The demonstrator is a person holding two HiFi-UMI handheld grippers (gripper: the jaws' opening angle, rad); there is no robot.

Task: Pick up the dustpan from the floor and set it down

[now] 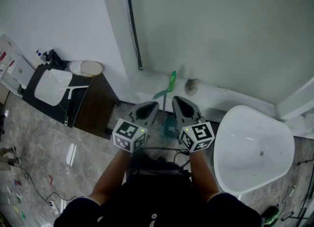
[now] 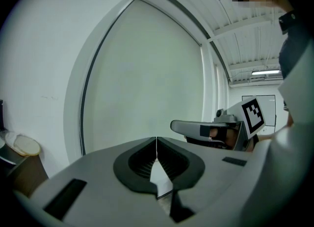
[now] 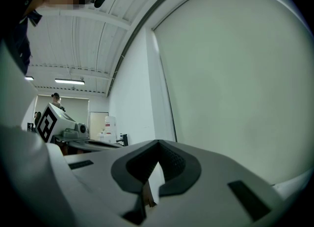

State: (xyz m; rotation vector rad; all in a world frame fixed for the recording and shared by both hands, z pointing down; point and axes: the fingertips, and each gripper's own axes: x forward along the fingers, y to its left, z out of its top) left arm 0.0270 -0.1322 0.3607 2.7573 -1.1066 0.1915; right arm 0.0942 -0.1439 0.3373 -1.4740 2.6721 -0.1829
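In the head view a green dustpan handle (image 1: 171,83) stands upright at the foot of the wall, and its teal pan (image 1: 169,124) rests on the floor below it. My left gripper (image 1: 153,106) and right gripper (image 1: 177,101) are held side by side above the pan, pointing towards the wall. Both are shut with nothing between the jaws. In the left gripper view the jaws (image 2: 156,140) meet in a thin line before a pale blind, and the right gripper (image 2: 198,128) shows beside them. The right gripper view shows its shut jaws (image 3: 157,143). Neither gripper view shows the dustpan.
A white oval basin (image 1: 283,148) stands on the floor at the right. At the left is a dark brown cabinet (image 1: 96,108) with a white tray (image 1: 52,87) on top. Cables (image 1: 29,184) lie across the grey marbled floor. A white ledge (image 1: 221,95) runs under the window.
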